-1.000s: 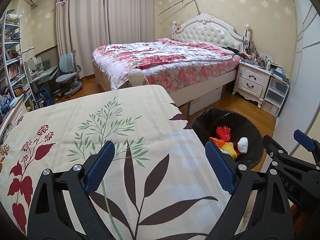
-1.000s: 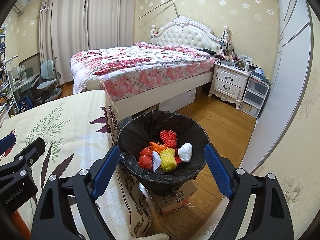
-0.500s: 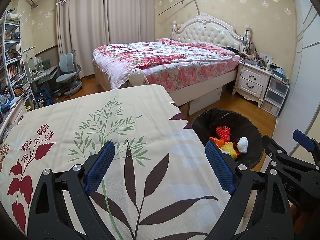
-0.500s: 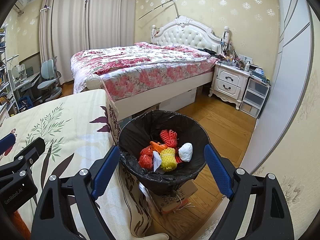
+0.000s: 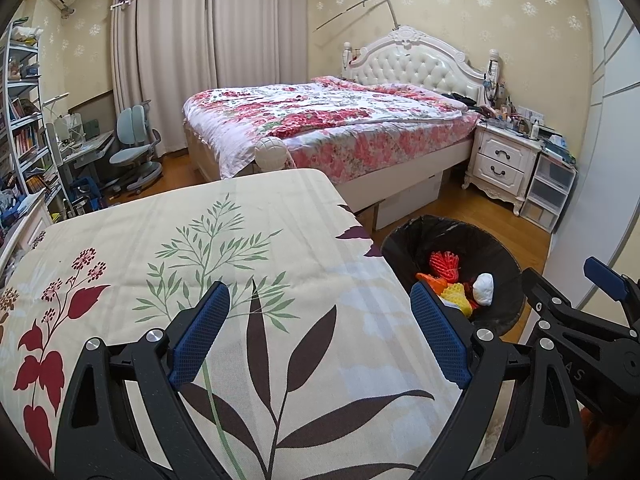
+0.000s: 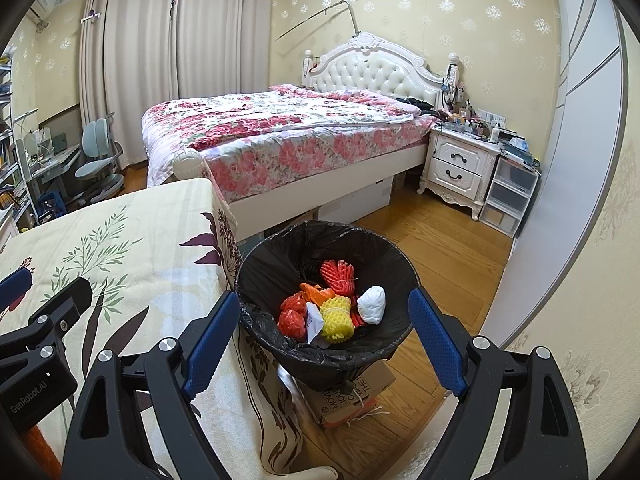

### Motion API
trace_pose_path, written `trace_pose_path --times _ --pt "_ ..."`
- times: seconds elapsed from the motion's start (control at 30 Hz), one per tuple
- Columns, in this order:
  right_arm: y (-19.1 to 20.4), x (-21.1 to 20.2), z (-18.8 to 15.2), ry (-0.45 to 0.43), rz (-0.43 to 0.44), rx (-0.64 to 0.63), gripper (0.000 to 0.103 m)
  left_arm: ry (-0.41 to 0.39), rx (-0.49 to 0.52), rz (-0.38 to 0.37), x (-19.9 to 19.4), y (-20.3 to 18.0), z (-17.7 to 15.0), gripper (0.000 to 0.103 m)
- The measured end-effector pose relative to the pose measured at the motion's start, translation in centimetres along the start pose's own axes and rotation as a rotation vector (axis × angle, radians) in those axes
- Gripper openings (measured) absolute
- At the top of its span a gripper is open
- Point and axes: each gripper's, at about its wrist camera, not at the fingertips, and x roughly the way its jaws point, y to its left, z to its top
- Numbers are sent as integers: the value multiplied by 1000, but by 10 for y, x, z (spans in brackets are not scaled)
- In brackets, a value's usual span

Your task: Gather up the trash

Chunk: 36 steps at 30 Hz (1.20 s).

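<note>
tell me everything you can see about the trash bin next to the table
The trash bin is round, wider at the rim, and lined with a black plastic bag folded over its edge. It stands upright on a flattened cardboard box on the wood floor, close against the hanging tablecloth. Inside lie red and yellow foam fruit nets, orange and red scraps, and a crumpled white wad. Neither gripper touches it.

worktop (image 5: 248, 248): matt woven cloth, leaf print | bin liner (image 6: 280, 256): thin black plastic, crinkled, slight sheen | foam nets (image 6: 338, 278): soft mesh, red and yellow | box under bin (image 6: 352, 396): matt cardboard | floor (image 6: 448, 240): glossy wood | left tongs (image 5: 318, 332), right tongs (image 6: 324, 342): matt black plastic, blue dimpled pads, bright metal screws
</note>
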Motion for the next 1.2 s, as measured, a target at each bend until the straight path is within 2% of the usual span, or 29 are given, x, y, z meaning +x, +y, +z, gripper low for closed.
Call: trace_pose_path --times 0.87,1.2 --pt "1 1 -1 -1 -1 -1 84 -22 21 -9 -9 -8 -1 90" --pt "3 1 -1 0 0 -2 84 -3 0 -34 -2 -1 0 90"
